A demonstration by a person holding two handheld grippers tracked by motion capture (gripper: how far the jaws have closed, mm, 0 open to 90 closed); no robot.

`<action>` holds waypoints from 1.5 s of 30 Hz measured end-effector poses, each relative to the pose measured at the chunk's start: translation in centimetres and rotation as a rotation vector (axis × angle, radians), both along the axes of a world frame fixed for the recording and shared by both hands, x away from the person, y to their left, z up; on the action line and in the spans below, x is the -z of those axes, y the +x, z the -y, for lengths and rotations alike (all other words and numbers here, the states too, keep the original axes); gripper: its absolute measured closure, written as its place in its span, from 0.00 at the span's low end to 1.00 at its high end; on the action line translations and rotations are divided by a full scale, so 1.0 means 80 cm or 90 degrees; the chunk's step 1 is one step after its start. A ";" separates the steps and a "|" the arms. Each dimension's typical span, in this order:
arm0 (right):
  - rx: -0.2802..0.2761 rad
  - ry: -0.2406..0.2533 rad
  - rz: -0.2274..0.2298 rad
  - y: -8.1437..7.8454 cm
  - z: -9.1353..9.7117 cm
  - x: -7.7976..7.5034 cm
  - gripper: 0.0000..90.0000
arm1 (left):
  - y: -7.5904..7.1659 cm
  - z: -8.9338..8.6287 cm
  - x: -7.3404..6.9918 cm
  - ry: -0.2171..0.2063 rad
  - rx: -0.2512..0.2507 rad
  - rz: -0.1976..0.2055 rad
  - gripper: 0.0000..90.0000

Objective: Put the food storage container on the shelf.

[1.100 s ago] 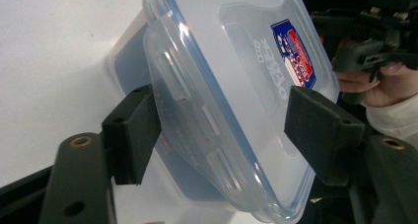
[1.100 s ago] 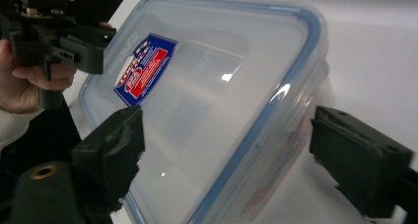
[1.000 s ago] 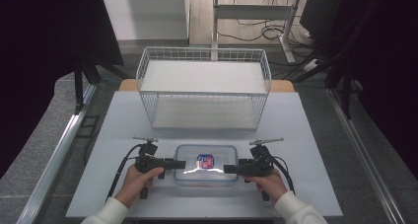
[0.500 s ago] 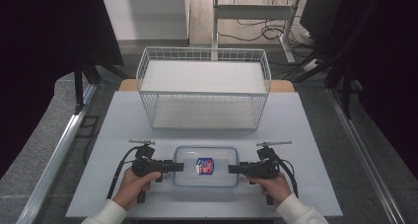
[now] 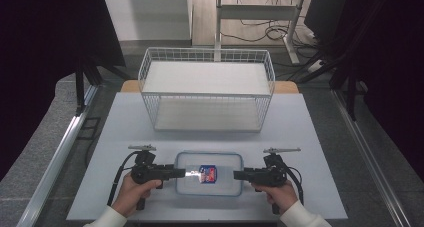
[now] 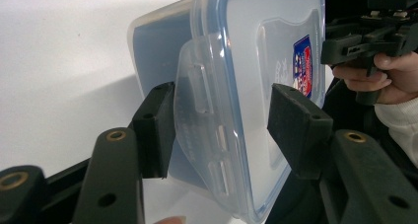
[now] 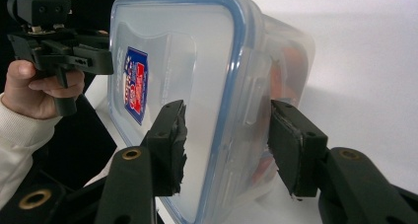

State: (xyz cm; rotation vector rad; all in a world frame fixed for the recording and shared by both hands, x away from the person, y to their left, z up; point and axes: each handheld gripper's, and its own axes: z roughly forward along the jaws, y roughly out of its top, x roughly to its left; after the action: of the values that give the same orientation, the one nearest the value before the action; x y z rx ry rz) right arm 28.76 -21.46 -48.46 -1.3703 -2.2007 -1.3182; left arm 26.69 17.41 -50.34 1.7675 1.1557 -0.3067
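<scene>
A clear plastic container with a blue-rimmed lid and a red-and-blue sticker lies flat near the table's front edge. My left gripper points at its left end, and the right gripper at its right end. In the left gripper view my jaws straddle that end. One pad lies against the flared-out latch flap, the other over the lid. In the right gripper view my jaws straddle the other latch flap, with small gaps showing. Both pairs of jaws have just been closing.
A white wire basket stands behind the container at mid-table. The white tabletop spreads to both sides. Metal rails run along the table's left and right. Each gripper view shows the other hand beyond the container.
Both grippers have drawn slightly outward from the container's ends and toward the front edge. The container stays where it was.
</scene>
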 end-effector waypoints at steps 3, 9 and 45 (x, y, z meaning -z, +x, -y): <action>-0.001 0.000 0.005 -0.003 0.000 -0.001 0.56 | -0.004 -0.002 0.000 -0.010 -0.001 0.002 0.53; -0.002 -0.002 0.008 -0.006 -0.001 -0.003 0.57 | -0.009 -0.002 -0.002 -0.004 -0.001 0.007 0.53; 0.012 0.012 0.056 0.021 -0.007 -0.022 0.57 | 0.029 -0.009 -0.027 0.000 0.000 0.046 0.54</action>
State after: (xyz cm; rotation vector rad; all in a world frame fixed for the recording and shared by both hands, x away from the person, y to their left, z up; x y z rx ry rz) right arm 30.43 -20.91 -46.68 -1.3551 -2.2312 -1.4284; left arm 28.98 18.17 -48.20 1.7645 1.1044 -0.2402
